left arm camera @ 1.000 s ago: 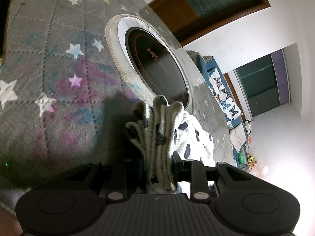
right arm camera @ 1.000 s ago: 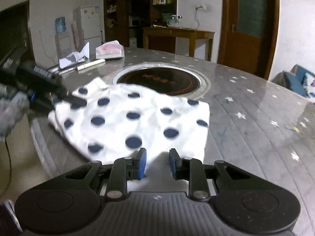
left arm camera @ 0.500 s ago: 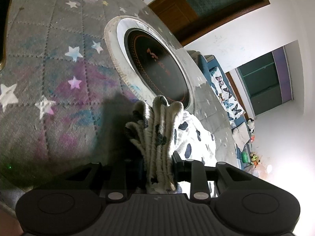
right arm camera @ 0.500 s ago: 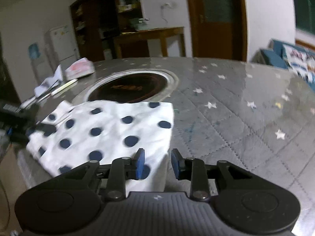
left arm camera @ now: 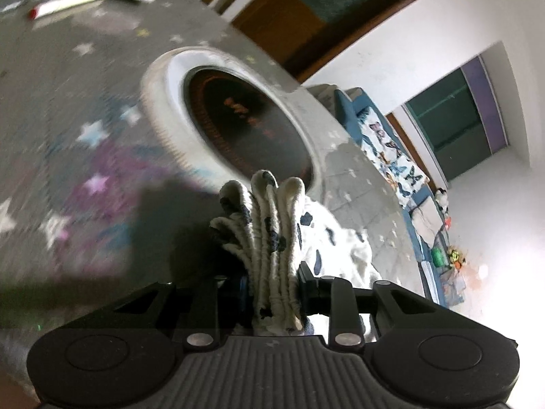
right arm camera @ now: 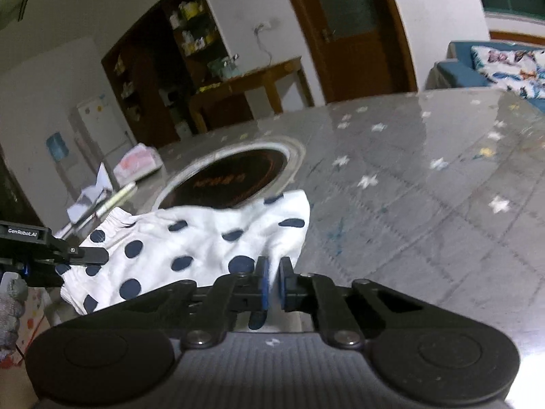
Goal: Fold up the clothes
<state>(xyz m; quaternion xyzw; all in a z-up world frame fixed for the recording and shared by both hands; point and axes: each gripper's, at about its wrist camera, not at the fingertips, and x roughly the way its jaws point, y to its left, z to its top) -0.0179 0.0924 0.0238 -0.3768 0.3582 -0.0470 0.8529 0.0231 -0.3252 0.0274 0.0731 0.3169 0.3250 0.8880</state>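
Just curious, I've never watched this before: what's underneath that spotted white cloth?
The spotted white cloth lies on a grey starred table, its far edge overlapping the white ring of a round dark inset. Whatever sits beneath its middle is covered.

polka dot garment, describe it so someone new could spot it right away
On the grey star-patterned table, just in front of the round black cooktop, lies the polka dot garment. It is white with navy dots, its elastic waistband bunched in the left gripper and another edge pinched by the right gripper.
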